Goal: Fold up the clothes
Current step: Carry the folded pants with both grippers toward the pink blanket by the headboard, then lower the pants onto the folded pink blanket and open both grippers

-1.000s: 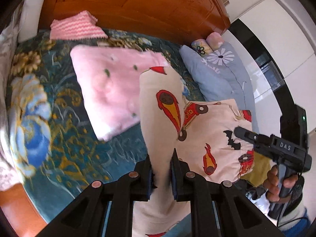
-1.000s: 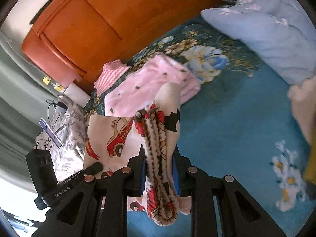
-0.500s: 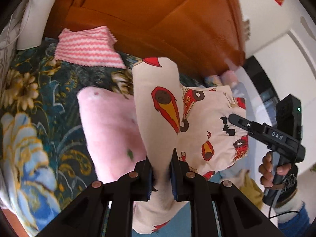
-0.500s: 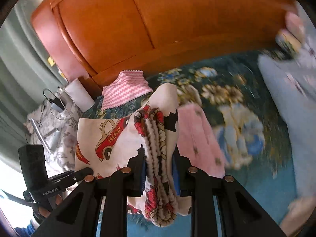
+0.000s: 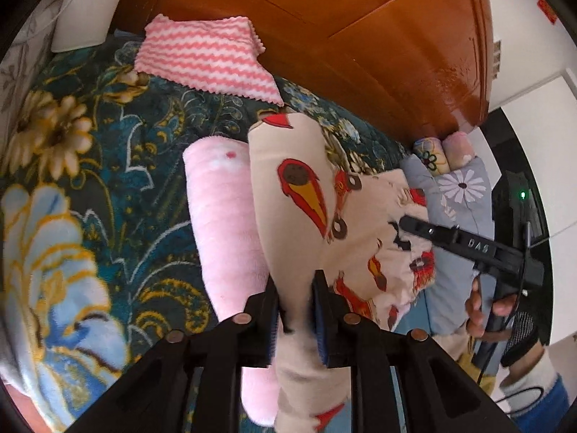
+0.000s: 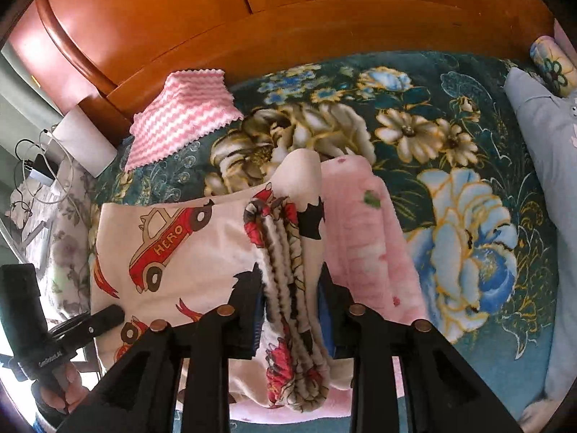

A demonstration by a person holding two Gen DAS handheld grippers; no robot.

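I hold cream children's trousers (image 5: 299, 195) printed with red cars and comets, folded, stretched between both grippers above the bed. My left gripper (image 5: 295, 301) is shut on the leg end. My right gripper (image 6: 290, 290) is shut on the gathered striped waistband (image 6: 285, 252) of the trousers (image 6: 202, 238). The right gripper also shows in the left wrist view (image 5: 468, 243), and the left gripper in the right wrist view (image 6: 90, 324). A folded pink fleece garment (image 5: 227, 231) lies on the bed under the trousers; it also shows in the right wrist view (image 6: 364, 231).
The bed has a dark teal floral blanket (image 5: 90, 195). A pink-and-white zigzag cloth (image 5: 205, 57) lies near the orange wooden headboard (image 5: 342, 29). Pale blue flowered pillows (image 5: 458, 187) lie at the right. A white box (image 6: 83, 140) and cables sit on a bedside stand.
Both grippers have carried the trousers toward the headboard, over the pink garment. The zigzag cloth and headboard now loom closer. Both grips are unchanged.
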